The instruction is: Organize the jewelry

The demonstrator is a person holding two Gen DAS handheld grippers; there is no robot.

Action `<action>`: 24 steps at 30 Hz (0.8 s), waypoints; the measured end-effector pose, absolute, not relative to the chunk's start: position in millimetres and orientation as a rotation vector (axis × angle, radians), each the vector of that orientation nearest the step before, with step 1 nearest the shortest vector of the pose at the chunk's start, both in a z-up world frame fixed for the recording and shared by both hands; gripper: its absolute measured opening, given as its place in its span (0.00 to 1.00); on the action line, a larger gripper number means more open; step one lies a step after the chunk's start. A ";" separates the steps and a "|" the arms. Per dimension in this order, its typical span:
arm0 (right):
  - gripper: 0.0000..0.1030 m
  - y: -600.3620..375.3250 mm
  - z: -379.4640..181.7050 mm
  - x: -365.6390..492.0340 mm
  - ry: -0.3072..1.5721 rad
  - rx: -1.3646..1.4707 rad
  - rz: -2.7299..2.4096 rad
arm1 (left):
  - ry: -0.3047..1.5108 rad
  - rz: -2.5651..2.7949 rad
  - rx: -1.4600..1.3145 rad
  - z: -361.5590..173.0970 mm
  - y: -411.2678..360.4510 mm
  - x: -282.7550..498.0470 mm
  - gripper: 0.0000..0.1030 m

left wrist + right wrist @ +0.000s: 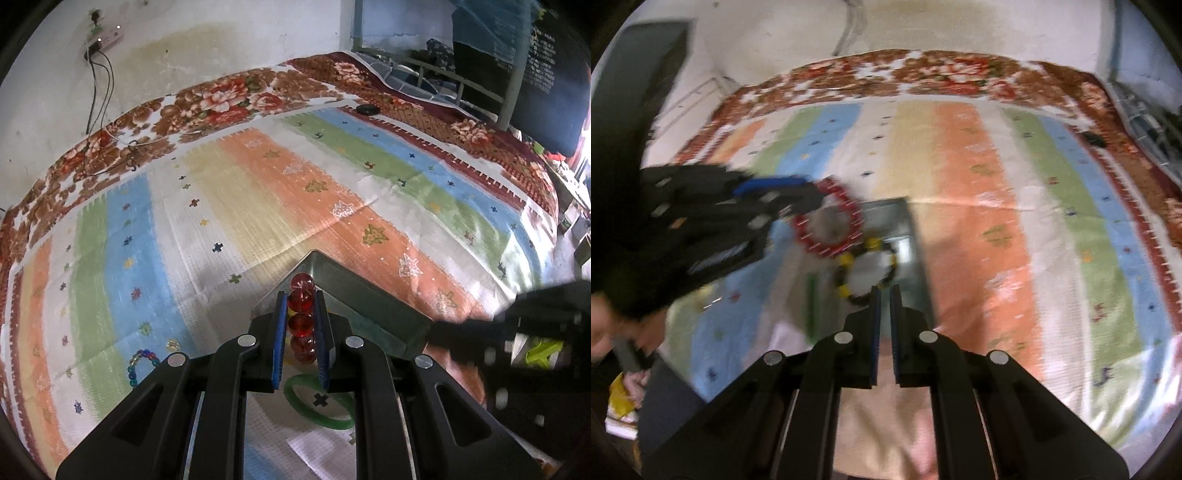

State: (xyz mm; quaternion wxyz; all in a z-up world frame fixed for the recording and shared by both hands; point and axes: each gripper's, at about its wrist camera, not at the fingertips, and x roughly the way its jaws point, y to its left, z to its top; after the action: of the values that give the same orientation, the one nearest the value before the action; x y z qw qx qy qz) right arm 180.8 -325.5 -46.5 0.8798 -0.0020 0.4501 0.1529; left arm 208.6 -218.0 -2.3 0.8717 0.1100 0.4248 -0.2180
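Overhead, from the left wrist: the left gripper [301, 299] is clamped on a red bead bracelet [302, 321], its beads lined up between the blue pads [281, 332], hanging above the near corner of a steel tray [354, 295]. Under the gripper, a green bangle [321, 417] lies on the striped mat [258, 192]; a blue bead bracelet [138, 365] lies to the near left. The right gripper [443, 332] shows blurred at the right edge, beside the tray.

From the right wrist: the right gripper [885, 291] has its pads closed together with nothing visible between them, pointing down over the tray [908, 229]. A black-and-yellow bracelet [866, 269] lies on the tray just beyond its tips. At left, the left gripper [809, 195] holds the red bracelet [829, 221] as a full ring over the tray's left side. The view is blurred
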 end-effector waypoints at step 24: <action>0.33 -268.7 -110.8 163.9 1.068 0.034 0.446 | 0.839 -0.469 0.208 20.8 -202.7 194.3 0.13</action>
State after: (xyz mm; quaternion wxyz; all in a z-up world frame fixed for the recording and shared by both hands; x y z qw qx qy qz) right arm 163.9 -268.7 -110.8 0.8370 0.0163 0.5048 0.2106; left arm 194.3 -202.7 20.8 0.8816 0.0998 0.4027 -0.2252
